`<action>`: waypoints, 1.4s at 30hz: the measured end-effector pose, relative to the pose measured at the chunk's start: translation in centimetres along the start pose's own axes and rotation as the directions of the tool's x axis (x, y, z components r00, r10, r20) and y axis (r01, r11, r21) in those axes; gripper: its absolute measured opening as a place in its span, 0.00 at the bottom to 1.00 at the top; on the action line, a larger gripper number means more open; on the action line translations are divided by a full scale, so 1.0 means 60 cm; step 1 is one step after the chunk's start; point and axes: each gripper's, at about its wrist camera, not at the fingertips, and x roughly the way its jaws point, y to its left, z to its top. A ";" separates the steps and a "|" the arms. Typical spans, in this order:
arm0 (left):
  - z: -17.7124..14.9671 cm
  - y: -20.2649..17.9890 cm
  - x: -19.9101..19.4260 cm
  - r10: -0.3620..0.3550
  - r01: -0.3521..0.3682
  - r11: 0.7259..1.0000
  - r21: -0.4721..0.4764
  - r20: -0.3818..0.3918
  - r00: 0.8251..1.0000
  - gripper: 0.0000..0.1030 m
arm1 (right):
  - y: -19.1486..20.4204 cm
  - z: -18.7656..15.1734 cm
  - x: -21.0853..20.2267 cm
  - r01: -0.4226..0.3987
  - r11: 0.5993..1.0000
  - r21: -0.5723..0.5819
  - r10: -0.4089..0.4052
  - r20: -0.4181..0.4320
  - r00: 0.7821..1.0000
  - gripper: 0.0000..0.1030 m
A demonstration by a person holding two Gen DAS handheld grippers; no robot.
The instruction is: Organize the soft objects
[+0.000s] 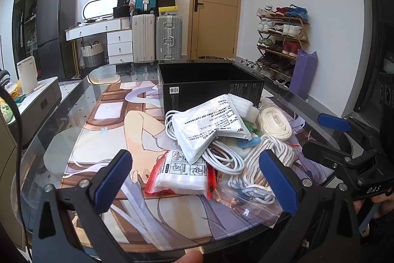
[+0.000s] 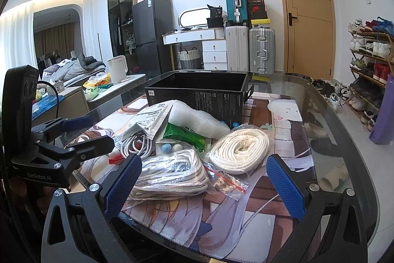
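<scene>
A: What carries the items?
B: A glass-topped desk (image 2: pixel 332 115) overlaid by a printed mat (image 2: pixel 246 213).

A: What lies on it?
B: Ahead of the hand-held gripper (image 2: pixel 209 176), a heap of bagged cords (image 2: pixel 170 174) and packets (image 1: pixel 206 122); beyond the heap, an open black box (image 2: pixel 197 90).

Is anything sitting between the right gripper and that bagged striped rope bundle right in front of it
Nothing visible does. The right gripper is open, and the bagged striped rope bundle lies directly ahead between its fingers, on top of the pile.
</scene>
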 end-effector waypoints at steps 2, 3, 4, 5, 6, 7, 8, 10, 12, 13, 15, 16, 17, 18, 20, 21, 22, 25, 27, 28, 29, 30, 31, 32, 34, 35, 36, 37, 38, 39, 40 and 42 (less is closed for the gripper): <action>-0.001 0.000 -0.001 -0.001 0.001 1.000 0.002 0.004 1.000 1.00 | -0.003 0.000 0.000 0.005 1.000 0.004 -0.005 0.002 1.000 1.00; 0.000 0.000 -0.001 -0.002 0.002 1.000 0.003 0.005 1.000 1.00 | -0.004 0.000 -0.001 0.006 1.000 0.006 -0.006 0.003 1.000 1.00; 0.001 0.000 -0.002 -0.006 0.005 1.000 0.003 0.007 1.000 1.00 | -0.005 0.000 -0.001 0.006 1.000 0.009 -0.006 0.003 1.000 1.00; 0.001 0.000 -0.002 -0.005 0.005 1.000 0.004 0.008 1.000 1.00 | -0.005 0.000 -0.001 0.007 1.000 0.011 -0.007 0.004 1.000 1.00; 0.001 0.001 -0.002 -0.003 0.003 1.000 0.004 0.010 1.000 1.00 | -0.005 0.000 -0.001 0.008 1.000 0.012 -0.008 0.005 1.000 1.00; 0.000 0.001 -0.001 -0.004 0.004 1.000 0.004 0.012 1.000 1.00 | -0.005 0.001 -0.001 0.009 1.000 0.012 -0.009 0.004 1.000 1.00; 0.000 0.002 -0.002 -0.005 0.005 1.000 0.003 0.014 1.000 1.00 | -0.004 0.001 -0.002 0.009 1.000 0.011 -0.009 0.005 1.000 1.00; 0.001 0.002 -0.001 -0.005 0.005 1.000 0.001 0.018 1.000 1.00 | -0.004 0.001 -0.001 0.007 1.000 0.009 -0.007 0.003 1.000 1.00; 0.001 0.004 -0.002 0.002 -0.002 1.000 -0.001 0.024 1.000 1.00 | -0.004 0.001 -0.001 0.005 1.000 0.007 -0.006 0.000 1.000 1.00; 0.001 0.007 -0.003 0.003 -0.003 1.000 -0.005 0.027 1.000 1.00 | -0.004 0.001 -0.002 0.006 1.000 0.006 -0.006 -0.002 1.000 1.00; 0.001 0.010 -0.003 0.001 -0.001 1.000 -0.010 0.027 1.000 1.00 | -0.004 0.002 0.000 0.011 1.000 0.007 -0.011 -0.004 1.000 1.00; 0.001 0.011 -0.002 0.002 -0.002 1.000 -0.014 0.028 1.000 1.00 | -0.006 0.003 0.000 0.011 1.000 0.009 -0.011 -0.004 1.000 1.00; 0.001 0.012 -0.002 0.005 -0.004 1.000 -0.016 0.029 1.000 1.00 | -0.005 0.003 0.001 0.011 1.000 0.011 -0.011 -0.005 1.000 1.00; 0.001 0.014 -0.001 0.008 -0.007 1.000 -0.018 0.028 1.000 1.00 | -0.006 0.004 0.001 0.013 1.000 0.013 -0.013 -0.004 1.000 1.00; 0.001 0.015 0.001 0.009 -0.008 1.000 -0.021 0.027 1.000 1.00 | -0.007 0.004 0.001 0.015 1.000 0.014 -0.015 -0.005 1.000 1.00; 0.001 0.016 0.002 0.010 -0.009 1.000 -0.023 0.024 1.000 1.00 | -0.006 0.005 0.002 0.015 1.000 0.014 -0.015 -0.007 1.000 1.00; 0.000 0.017 0.004 0.012 -0.012 1.000 -0.023 0.022 1.000 1.00 | -0.006 0.005 0.004 0.013 1.000 0.013 -0.013 -0.010 1.000 1.00; -0.001 0.021 0.005 0.009 -0.008 1.000 -0.024 0.023 1.000 1.00 | -0.006 0.004 0.006 0.009 1.000 0.012 -0.009 -0.012 1.000 1.00; -0.002 0.021 0.006 0.009 -0.009 1.000 -0.020 0.018 1.000 1.00 | -0.004 0.004 0.008 0.014 1.000 0.008 -0.014 -0.013 1.000 1.00; -0.003 0.022 0.007 0.010 -0.010 1.000 -0.017 0.014 1.000 1.00 | -0.004 0.004 0.009 0.015 1.000 0.007 -0.014 -0.017 1.000 1.00; -0.003 0.022 0.008 0.012 -0.012 1.000 -0.014 0.010 1.000 1.00 | -0.004 0.004 0.011 0.016 1.000 0.007 -0.015 -0.021 1.000 1.00; -0.003 0.023 0.010 0.013 -0.013 1.000 -0.011 0.006 1.000 1.00 | -0.004 0.004 0.012 0.015 1.000 0.008 -0.015 -0.024 1.000 1.00; -0.004 0.022 0.011 0.016 -0.016 1.000 -0.007 0.003 1.000 1.00 | -0.004 0.005 0.012 0.015 1.000 0.009 -0.015 -0.025 1.000 1.00; -0.004 0.021 0.013 0.018 -0.018 1.000 -0.002 -0.001 1.000 1.00 | -0.004 0.005 0.013 0.017 1.000 0.009 -0.017 -0.026 1.000 1.00; -0.004 0.020 0.015 0.017 -0.017 1.000 0.006 -0.004 1.000 1.00 | -0.005 0.007 0.014 0.020 1.000 0.008 -0.020 -0.029 0.999 1.00; -0.003 0.021 0.015 0.012 -0.012 1.000 0.008 -0.003 1.000 1.00 | -0.005 0.007 0.016 0.020 1.000 0.008 -0.019 -0.033 0.999 1.00; -0.002 0.022 0.015 0.013 -0.013 1.000 0.008 -0.003 1.000 1.00 | -0.007 0.008 0.017 0.021 1.000 0.010 -0.021 -0.037 0.999 1.00; -0.001 0.022 0.016 0.016 -0.016 1.000 0.008 -0.002 1.000 1.00 | -0.008 0.008 0.019 0.022 1.000 0.012 -0.022 -0.042 0.999 1.00; 0.000 0.024 0.017 0.016 -0.016 1.000 0.008 -0.003 1.000 1.00 | -0.009 0.009 0.021 0.020 1.000 0.016 -0.019 -0.047 0.999 1.00; 0.000 0.025 0.018 0.017 -0.017 1.000 0.010 -0.006 1.000 1.00 | -0.010 0.009 0.024 0.017 1.000 0.018 -0.016 -0.053 0.998 1.00; 0.000 0.027 0.019 0.016 -0.016 1.000 0.011 -0.013 1.000 1.00 | -0.011 0.010 0.027 0.014 1.000 0.020 -0.012 -0.062 0.998 1.00; 0.000 0.030 0.022 0.007 -0.007 1.000 0.011 -0.018 1.000 1.00 | -0.013 0.008 0.032 0.012 1.000 0.022 -0.010 -0.082 0.997 1.00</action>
